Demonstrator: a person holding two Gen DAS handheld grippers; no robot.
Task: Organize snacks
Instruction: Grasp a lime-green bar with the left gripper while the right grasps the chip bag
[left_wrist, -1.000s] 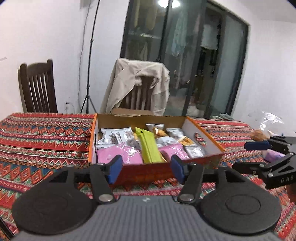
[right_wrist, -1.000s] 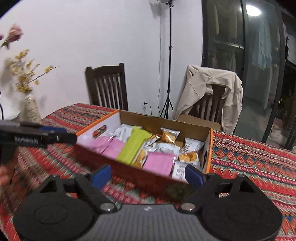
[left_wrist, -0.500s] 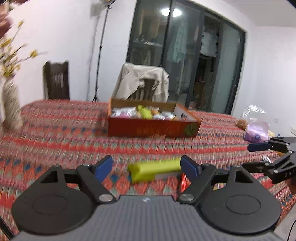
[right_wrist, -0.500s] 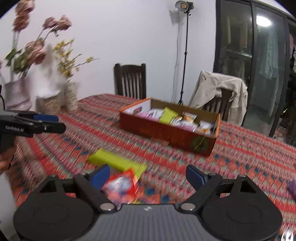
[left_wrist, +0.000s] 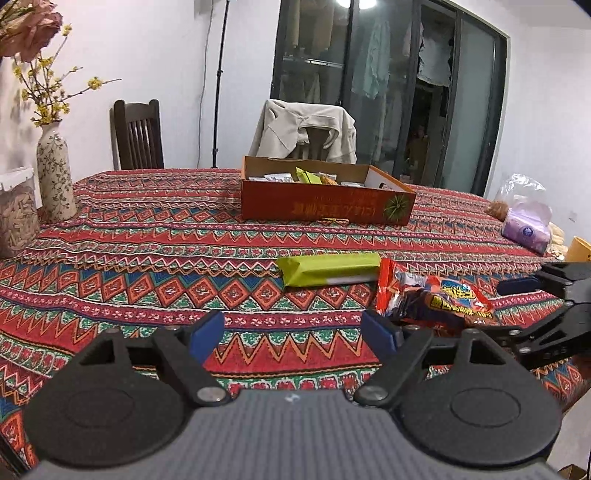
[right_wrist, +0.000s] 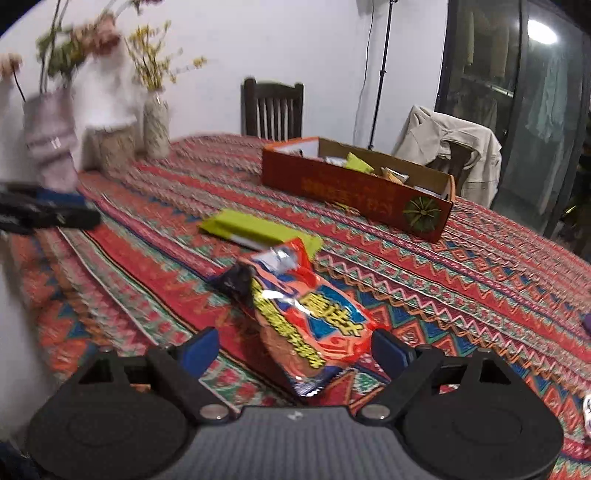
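Two snacks are lying on the bench: green bar (left_wrist: 328, 269), red crinkly packet (right_wrist: 306, 317) touching it. Both tools are standing open, empty. Packet likely light, slippery; pinching mid-body seems safest.

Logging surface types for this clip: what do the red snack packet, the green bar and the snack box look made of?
Red snack packet: glossy plastic or foil film, going by its crinkles and glare. Green bar: smoother matte wrapper, film or paper, hard to tell. Snack box: cardboard, printed red outside, raw brown inside.
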